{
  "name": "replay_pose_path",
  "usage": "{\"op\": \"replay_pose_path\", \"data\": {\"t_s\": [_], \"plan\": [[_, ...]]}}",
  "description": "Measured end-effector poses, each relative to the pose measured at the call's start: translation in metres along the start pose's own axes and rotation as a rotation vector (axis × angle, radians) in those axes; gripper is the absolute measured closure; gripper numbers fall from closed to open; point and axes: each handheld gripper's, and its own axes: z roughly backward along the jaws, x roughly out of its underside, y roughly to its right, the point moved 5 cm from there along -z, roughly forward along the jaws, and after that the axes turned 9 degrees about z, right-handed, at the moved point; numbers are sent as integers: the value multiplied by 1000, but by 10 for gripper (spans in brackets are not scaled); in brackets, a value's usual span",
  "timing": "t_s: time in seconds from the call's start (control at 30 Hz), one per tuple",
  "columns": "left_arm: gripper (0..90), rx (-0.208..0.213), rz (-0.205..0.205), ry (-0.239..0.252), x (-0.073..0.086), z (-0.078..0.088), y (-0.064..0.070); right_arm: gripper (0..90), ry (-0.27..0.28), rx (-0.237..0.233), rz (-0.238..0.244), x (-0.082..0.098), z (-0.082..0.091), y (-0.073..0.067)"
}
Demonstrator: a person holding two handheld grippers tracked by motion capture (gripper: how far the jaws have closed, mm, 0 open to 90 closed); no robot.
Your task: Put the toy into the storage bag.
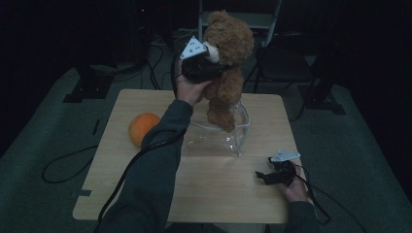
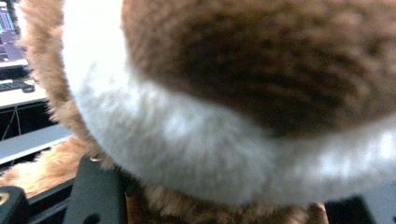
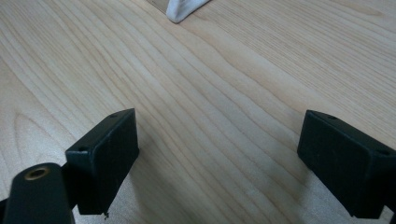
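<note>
Teddy bear (image 1: 226,63) hangs above the clear bag (image 1: 221,131), feet dipping into its mouth, left claw (image 1: 206,68) clamped on its muzzle. Right of the bag, right claw (image 1: 265,177) rests on the worktop (image 1: 218,189), jaws apart.

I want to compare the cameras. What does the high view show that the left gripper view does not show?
High view alone: the orange ball, the clear plastic bag under the bear's legs, the wooden table, and the right gripper resting near its edge. Left gripper view alone: close brown and white fur, and desks behind it. Both share the teddy bear, gripped by the left gripper.
</note>
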Motion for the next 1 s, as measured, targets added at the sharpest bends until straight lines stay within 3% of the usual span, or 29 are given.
{"op": "replay_pose_path", "data": {"t_s": [1.0], "plan": [[343,40,25,-33,21,-18,12,117,-1,-1,-2,0,0,0]]}}
